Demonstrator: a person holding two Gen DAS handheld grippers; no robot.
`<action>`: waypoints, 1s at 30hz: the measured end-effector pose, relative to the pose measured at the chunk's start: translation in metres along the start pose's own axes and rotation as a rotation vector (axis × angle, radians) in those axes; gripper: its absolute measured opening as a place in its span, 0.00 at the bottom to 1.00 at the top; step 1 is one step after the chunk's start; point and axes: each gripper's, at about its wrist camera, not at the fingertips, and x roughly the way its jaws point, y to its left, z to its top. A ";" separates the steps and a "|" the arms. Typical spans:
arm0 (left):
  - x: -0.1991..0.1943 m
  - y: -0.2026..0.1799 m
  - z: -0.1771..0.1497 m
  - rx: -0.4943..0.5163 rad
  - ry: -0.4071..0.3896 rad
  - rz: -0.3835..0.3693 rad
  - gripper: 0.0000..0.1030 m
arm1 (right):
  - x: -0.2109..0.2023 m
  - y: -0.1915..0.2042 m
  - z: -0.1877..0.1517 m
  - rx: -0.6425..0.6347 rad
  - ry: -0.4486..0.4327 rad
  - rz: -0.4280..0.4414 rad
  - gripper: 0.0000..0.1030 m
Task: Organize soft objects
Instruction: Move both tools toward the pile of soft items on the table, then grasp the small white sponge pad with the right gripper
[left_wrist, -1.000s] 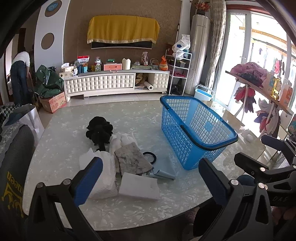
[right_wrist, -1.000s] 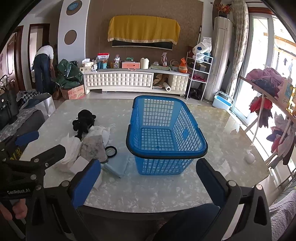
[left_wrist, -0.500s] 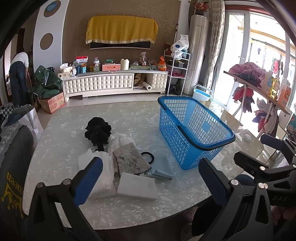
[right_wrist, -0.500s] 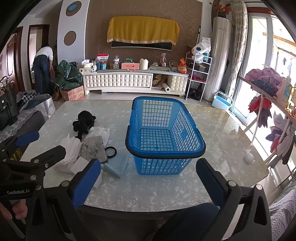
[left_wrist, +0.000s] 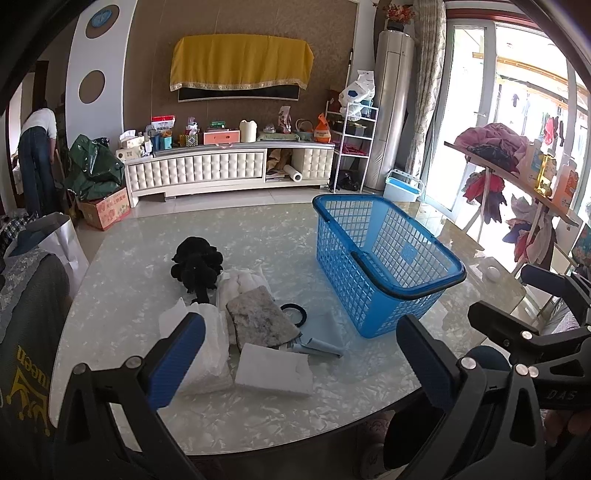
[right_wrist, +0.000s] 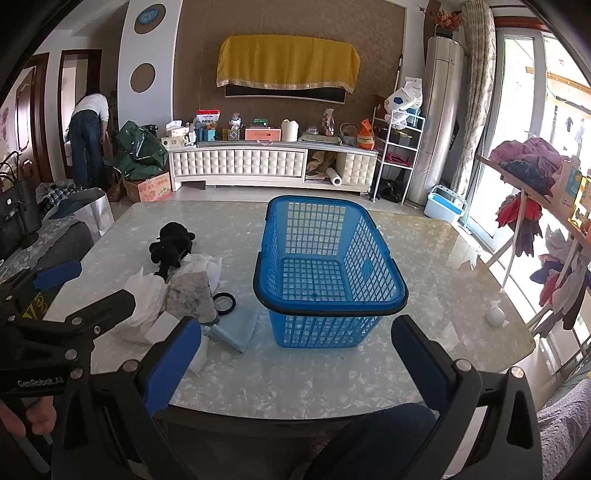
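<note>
A blue mesh basket stands empty on the marbled table. Left of it lies a pile of soft things: a black plush toy, white cloths, a grey speckled pad, a white foam block, a pale blue folded cloth and a black ring. My left gripper hangs open over the table's near edge, short of the pile. My right gripper is open too, in front of the basket.
A small white round object sits near the table's right edge. A chair back with dark fabric stands at the left. A person bends over by the far doorway. A clothes rack lines the right side.
Both grippers have drifted slightly; in the left wrist view the basket and pile shifted a little leftward. Nothing was grasped or released.
</note>
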 end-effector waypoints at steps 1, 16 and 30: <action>0.000 0.000 0.000 0.000 0.001 0.000 1.00 | 0.000 0.000 0.000 0.000 0.000 0.001 1.00; -0.008 0.027 0.017 0.042 0.048 0.055 1.00 | 0.007 0.022 0.022 -0.092 0.014 0.083 1.00; 0.003 0.083 0.002 0.043 0.191 0.069 1.00 | 0.049 0.075 0.038 -0.240 0.095 0.245 1.00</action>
